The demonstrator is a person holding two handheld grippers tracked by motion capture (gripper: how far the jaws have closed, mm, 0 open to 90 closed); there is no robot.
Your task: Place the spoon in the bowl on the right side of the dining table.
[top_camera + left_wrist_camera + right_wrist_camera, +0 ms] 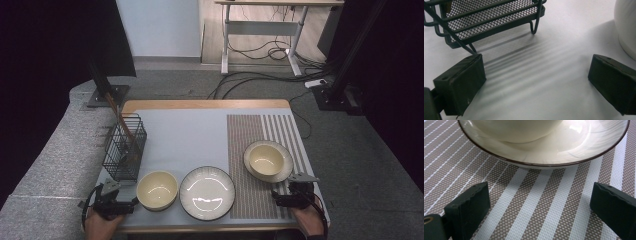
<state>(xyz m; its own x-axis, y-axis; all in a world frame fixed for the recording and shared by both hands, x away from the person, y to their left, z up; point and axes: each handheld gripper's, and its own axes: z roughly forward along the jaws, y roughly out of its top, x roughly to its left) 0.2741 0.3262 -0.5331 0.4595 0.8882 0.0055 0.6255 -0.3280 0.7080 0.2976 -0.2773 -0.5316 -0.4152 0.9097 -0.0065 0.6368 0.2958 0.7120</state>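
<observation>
My left gripper (pixel 119 199) rests open at the table's front left corner, just in front of a black wire basket (pixel 125 146) and left of a cream bowl (pixel 157 189). In the left gripper view its jaws stand wide apart over bare white table, the basket (pixel 486 17) ahead and the bowl's wall (pixel 626 27) at the right. My right gripper (pixel 287 194) sits open at the front right on a striped placemat (pixel 250 150), just below a cream bowl (pixel 266 160) that stands on a plate (pixel 286 172). The plate's rim (pixel 541 157) lies right ahead of its empty jaws.
A larger empty plate (pixel 207 192) lies at the front middle between the two bowls. A wooden-handled utensil (pixel 117 117) leans out of the wire basket. Beyond the table stand a black stand base (pixel 107 95), floor cables and a desk frame (pixel 260 30).
</observation>
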